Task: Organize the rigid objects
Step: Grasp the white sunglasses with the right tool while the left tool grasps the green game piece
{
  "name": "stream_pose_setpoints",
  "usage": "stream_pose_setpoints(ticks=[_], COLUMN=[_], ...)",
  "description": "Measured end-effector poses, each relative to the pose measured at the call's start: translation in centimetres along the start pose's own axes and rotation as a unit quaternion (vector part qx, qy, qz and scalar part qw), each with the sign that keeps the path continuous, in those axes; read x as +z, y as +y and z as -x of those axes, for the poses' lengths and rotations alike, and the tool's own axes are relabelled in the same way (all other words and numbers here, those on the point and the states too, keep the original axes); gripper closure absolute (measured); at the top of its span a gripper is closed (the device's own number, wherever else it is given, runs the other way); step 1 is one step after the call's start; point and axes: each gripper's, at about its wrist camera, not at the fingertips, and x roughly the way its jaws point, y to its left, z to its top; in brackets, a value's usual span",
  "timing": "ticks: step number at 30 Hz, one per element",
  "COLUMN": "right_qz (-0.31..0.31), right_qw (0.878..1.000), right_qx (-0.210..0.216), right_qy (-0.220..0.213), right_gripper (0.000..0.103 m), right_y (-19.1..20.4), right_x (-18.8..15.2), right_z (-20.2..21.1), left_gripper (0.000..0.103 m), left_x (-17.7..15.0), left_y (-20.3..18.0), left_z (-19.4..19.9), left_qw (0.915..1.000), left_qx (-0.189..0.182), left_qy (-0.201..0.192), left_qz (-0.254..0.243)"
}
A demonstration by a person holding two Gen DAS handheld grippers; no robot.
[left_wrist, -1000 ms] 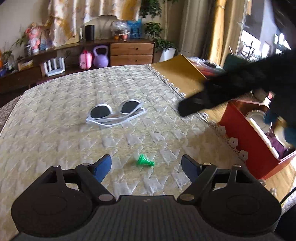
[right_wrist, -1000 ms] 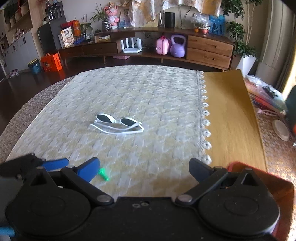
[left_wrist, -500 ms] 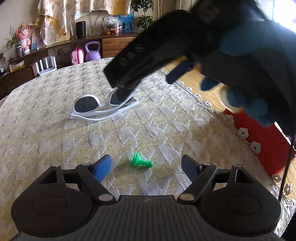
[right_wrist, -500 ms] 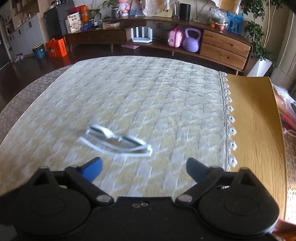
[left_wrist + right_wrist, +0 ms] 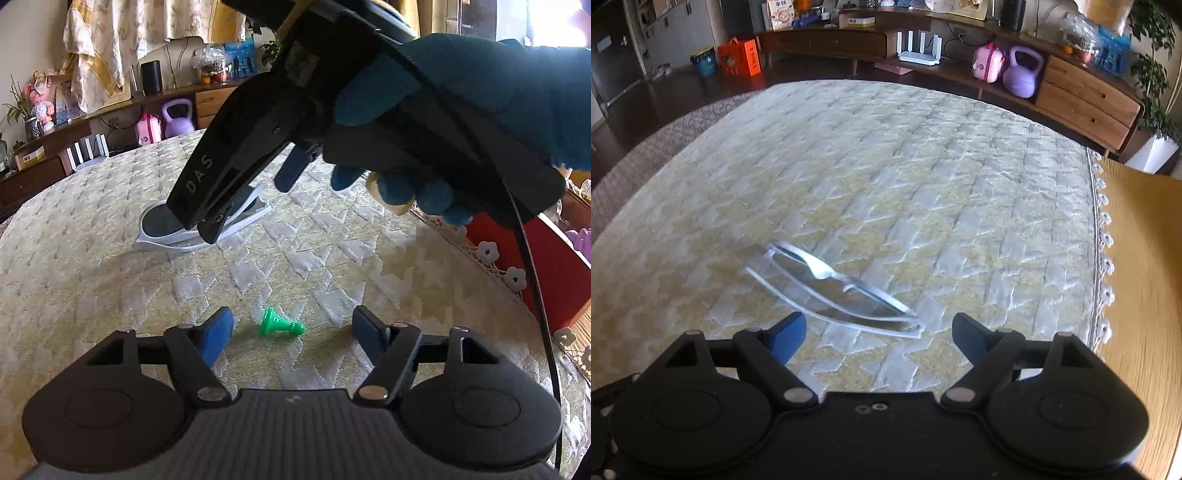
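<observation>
A second ago the right gripper (image 5: 877, 330) was off at the edge by the red box; now it has swung in over the patterned cream-and-yellow bedspread (image 5: 92, 280) and hangs above the glasses, while the left gripper (image 5: 291, 326) has dropped closer to its own target. Nearest to us, the left one's jaws are closing, about half open, with the small green plastic pawn-shaped piece (image 5: 280, 325) lying on its side between the blue pads, not yet pinched. A little further out, the white-framed sunglasses with dark lenses (image 5: 831, 288) lie folded on the spread, just ahead of the right gripper's tips; those jaws are wide but narrowing, holding nothing, the frame not yet between them. A blue-gloved hand (image 5: 480, 110) carries that tool across the left camera's view. Beyond, at the bed's edge, sits the open red box (image 5: 535, 273), likely the destination. I'd call this a double approach: both pickups in hand, neither made. Next, the left needs to settle and squeeze the pawn squarely; the right must drop lower and straddle the thin frame, which could skid on the fabric.
</observation>
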Motion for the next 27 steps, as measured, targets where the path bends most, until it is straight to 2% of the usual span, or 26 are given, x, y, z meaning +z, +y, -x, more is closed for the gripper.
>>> stream_pose_setpoints(ticks=[3,8,15,19,27], right_qz=[-0.012,-0.024,-0.022,-0.033,-0.018], right_qw=[1.0,0.999,0.999,0.999,0.999], right_qx=[0.02,0.023,0.023,0.033,0.04], right_qy=[-0.004,-0.014,0.0,-0.002,0.005], right_gripper=[0.018,0.019,0.037,0.039,0.056], right_y=[-0.2,-0.2,-0.2,-0.3,0.2], right_x=[0.5,1.1,1.7,1.6,1.8], right_z=[0.2,0.8,-0.3,-0.4,-1.3], left_gripper=[0.035,0.042,0.048,0.048,0.052], left_x=[-0.1,-0.1,-0.2,-0.3,-0.3], left_y=[0.0,-0.2,-0.2,-0.1,-0.1], left_z=[0.0,0.0,0.1,0.1,0.1], left_qw=[1.0,1.0,0.9999,0.9999,0.9999], left_qx=[0.0,-0.003,-0.007,-0.009,-0.009], left_qy=[-0.003,-0.005,-0.009,-0.011,-0.012], left_qz=[-0.001,-0.003,-0.004,-0.005,-0.005])
